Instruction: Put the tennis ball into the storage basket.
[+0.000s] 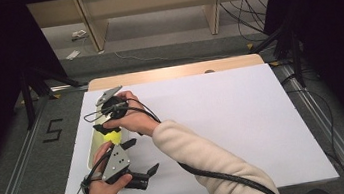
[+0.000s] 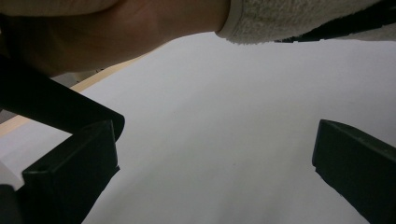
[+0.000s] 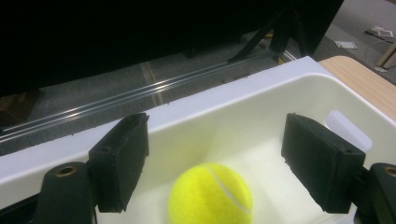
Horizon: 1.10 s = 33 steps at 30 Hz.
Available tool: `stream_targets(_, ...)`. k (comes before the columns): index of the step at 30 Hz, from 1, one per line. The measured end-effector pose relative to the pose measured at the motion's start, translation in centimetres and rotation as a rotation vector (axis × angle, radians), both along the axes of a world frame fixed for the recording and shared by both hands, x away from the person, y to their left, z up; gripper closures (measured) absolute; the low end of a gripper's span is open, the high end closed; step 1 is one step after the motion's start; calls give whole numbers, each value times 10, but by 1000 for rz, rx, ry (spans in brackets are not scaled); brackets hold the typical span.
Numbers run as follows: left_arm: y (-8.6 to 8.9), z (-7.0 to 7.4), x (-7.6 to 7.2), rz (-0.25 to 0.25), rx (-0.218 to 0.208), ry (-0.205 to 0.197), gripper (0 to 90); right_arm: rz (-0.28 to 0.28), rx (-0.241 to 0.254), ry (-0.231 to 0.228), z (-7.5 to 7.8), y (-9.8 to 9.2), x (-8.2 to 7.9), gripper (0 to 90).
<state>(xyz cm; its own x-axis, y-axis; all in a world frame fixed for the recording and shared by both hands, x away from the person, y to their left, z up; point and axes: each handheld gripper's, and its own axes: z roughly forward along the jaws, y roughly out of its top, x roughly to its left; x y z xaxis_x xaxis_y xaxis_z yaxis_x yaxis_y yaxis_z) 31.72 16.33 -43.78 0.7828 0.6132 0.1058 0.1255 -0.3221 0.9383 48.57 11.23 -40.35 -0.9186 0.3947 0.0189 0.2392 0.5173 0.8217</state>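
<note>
A yellow tennis ball (image 3: 211, 195) lies in a white bin (image 3: 261, 107) at the left edge of the white board. My right gripper (image 3: 217, 154) hangs open just above the ball, one jaw on each side and neither touching it. In the high view the right arm crosses over to the left, with the right gripper (image 1: 109, 129) pointing down at the ball (image 1: 112, 135) inside the bin (image 1: 92, 157). My left gripper (image 1: 141, 156) is held low near the board's front left, open, with nothing between its jaws. The left gripper (image 2: 215, 154) looks across the bare white board.
The white board (image 1: 223, 120) covers most of a wooden table (image 1: 171, 72). A person's wrist (image 2: 116, 28) and cream sleeve (image 2: 299, 18) pass close above the left gripper. A black cable (image 1: 221, 176) trails along the right forearm. Metal rails and floor lie beyond the bin.
</note>
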Motion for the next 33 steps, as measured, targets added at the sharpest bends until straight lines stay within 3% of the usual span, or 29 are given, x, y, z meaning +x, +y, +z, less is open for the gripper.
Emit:
stream_targets(22,1,1,0,4,2,-9,0,-27,21,-1,9,-28,-2,224)
stream_targets(33,1,0,0,4,0,-7,0,-48,27,-23,14,-55,-5,224)
